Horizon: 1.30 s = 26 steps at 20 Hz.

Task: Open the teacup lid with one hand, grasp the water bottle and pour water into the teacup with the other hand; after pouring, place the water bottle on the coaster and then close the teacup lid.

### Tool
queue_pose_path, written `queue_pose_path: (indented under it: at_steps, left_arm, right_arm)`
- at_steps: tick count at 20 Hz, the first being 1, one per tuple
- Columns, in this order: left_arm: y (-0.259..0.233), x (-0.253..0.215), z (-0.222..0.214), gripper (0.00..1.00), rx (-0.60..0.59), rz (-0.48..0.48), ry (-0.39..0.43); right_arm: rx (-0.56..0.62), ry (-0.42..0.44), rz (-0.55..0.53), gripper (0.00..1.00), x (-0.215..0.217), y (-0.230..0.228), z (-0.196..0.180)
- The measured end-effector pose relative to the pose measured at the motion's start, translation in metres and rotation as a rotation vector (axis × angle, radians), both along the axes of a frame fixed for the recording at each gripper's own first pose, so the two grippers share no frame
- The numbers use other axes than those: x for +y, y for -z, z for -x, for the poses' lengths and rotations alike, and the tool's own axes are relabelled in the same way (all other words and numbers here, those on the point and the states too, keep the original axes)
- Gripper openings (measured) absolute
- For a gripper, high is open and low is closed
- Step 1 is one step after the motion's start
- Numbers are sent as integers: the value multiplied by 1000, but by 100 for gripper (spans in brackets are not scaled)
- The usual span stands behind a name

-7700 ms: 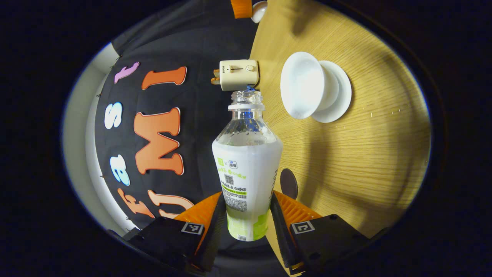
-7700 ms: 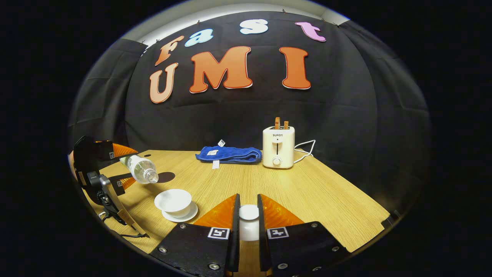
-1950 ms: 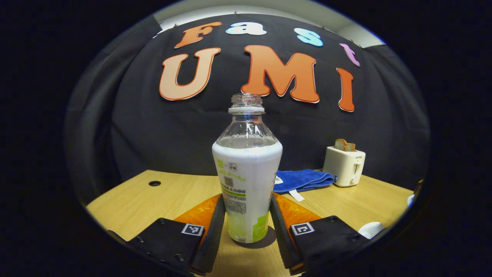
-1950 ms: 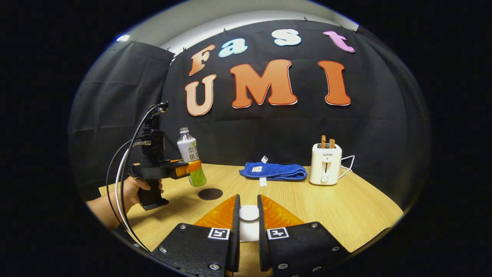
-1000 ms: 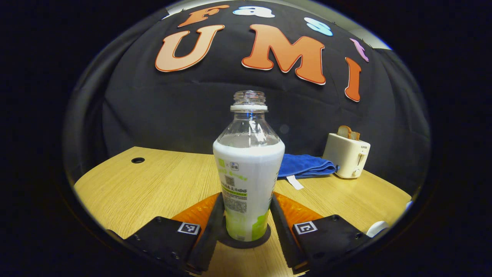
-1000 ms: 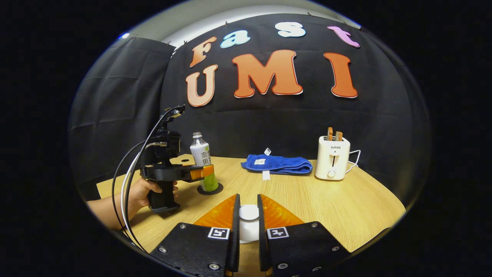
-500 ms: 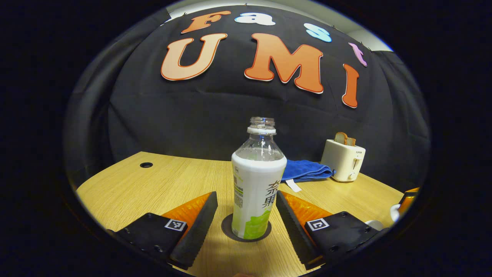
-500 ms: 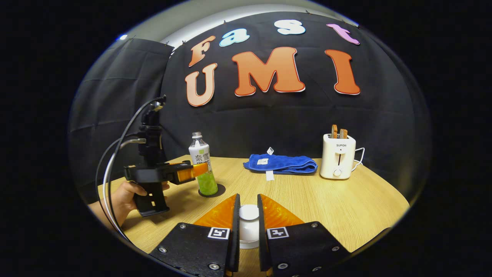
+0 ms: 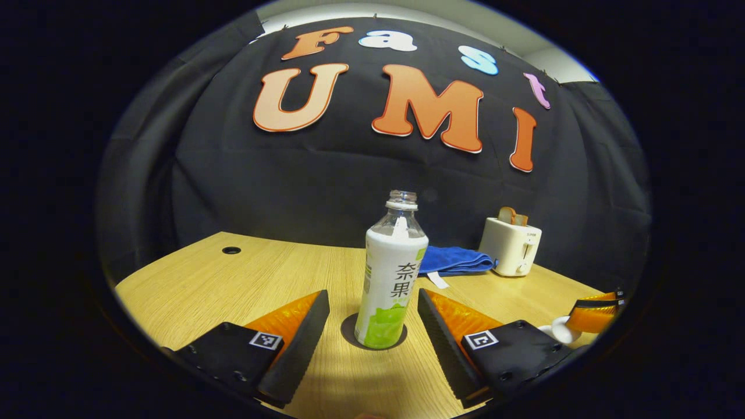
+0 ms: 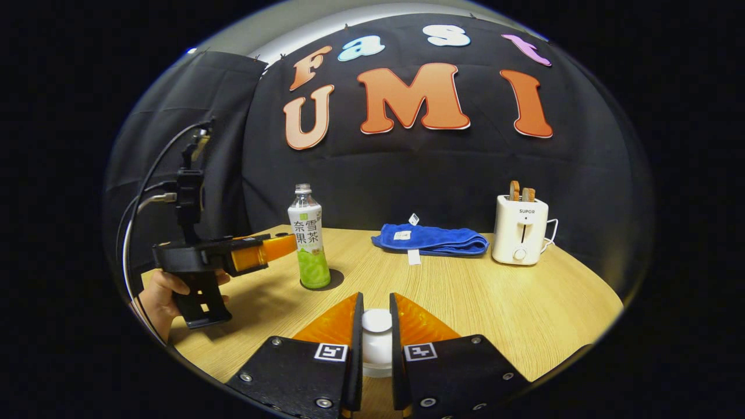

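My left gripper [image 9: 369, 311] let go and backed off, jaws wide, leaving the water bottle [image 9: 391, 273] on the coaster [image 9: 349, 334] near the table's left edge; lid [image 10: 377, 340] next.

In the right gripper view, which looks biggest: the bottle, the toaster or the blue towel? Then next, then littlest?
1. Blue towel, widest.
2. Water bottle, tallest, and toaster: look about alike, so no ranking. The bottle also stands nearer the camera.

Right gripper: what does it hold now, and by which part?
The right gripper holds the white teacup lid, its jaws pressing on the lid's knob from both sides.
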<state>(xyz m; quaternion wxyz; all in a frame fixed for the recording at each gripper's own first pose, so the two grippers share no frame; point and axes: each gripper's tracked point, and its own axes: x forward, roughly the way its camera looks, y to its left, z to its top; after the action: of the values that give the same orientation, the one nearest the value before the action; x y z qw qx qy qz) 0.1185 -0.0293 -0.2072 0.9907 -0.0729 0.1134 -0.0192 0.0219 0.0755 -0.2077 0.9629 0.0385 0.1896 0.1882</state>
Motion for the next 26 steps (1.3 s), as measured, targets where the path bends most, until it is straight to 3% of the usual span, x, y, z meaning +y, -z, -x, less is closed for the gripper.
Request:
queue_pose_path:
  at_steps: [6, 13, 17, 19, 22, 26]
  left_arm:
    - [-13, 5, 22, 97, -31, -55, -10]
    - [-23, 3, 27, 97, -55, -48, -31]
    - [-26, 3, 34, 97, -57, -41, -33]
    - [-33, 1, 38, 97, -67, -36, -34]
    - [-48, 1, 43, 98, -88, -35, -41]
    - [-74, 2, 58, 97, -111, -33, -44]
  right_arm:
    - [32, 1, 13, 21, 4, 20, -2]
    - [24, 2, 50, 21, 5, 29, -2]
    - [17, -1, 55, 25, 6, 28, -2]
    - [-2, 23, 66, 30, -1, 22, -4]
    - [-42, 41, 53, 52, -4, 0, -6]
    - [-125, 71, 51, 69, -17, -48, -4]
